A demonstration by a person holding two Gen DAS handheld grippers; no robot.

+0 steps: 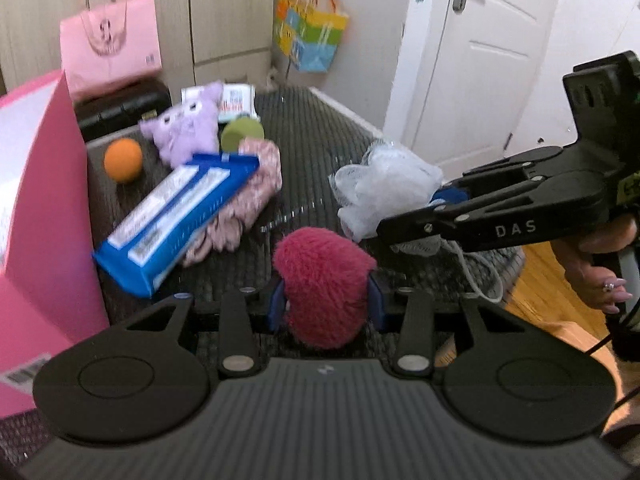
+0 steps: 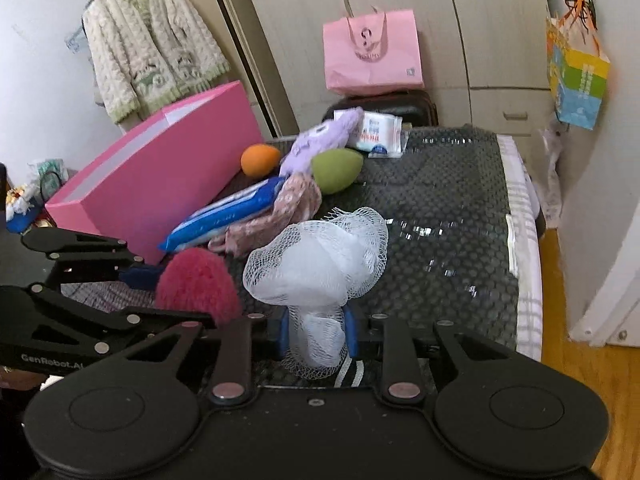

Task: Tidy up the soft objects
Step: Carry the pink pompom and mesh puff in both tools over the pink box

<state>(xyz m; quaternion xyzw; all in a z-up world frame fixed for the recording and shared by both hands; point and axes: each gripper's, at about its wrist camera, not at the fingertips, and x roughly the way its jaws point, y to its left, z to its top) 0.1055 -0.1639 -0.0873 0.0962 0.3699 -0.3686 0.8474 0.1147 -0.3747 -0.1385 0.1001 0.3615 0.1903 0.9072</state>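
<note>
Progress: early; I see nothing inside the pink box [image 2: 160, 168] yet.
Left gripper [image 1: 326, 300]: mine, clamped on the red fuzzy puff [image 1: 322, 284], lifted near the box.
Right gripper [image 2: 316, 334]: clenched on the white mesh bath pouf [image 2: 320, 264].
Left on the counter [image 2: 440, 200]: orange ball [image 2: 260, 159], purple plush [image 2: 316, 140], green sponge [image 2: 336, 170], floral cloth [image 2: 280, 216], blue wipes pack [image 2: 228, 212].

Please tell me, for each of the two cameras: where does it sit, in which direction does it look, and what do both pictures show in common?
Left wrist: sits on the left gripper, which grips the red fluffy pad; looks across the dark table toward a white door; a hand shows.
Right wrist: sits on the right gripper, shut on the white mesh sponge; looks toward the pink box and wardrobe.
Shared: both grippers, pad, sponge, box.
</note>
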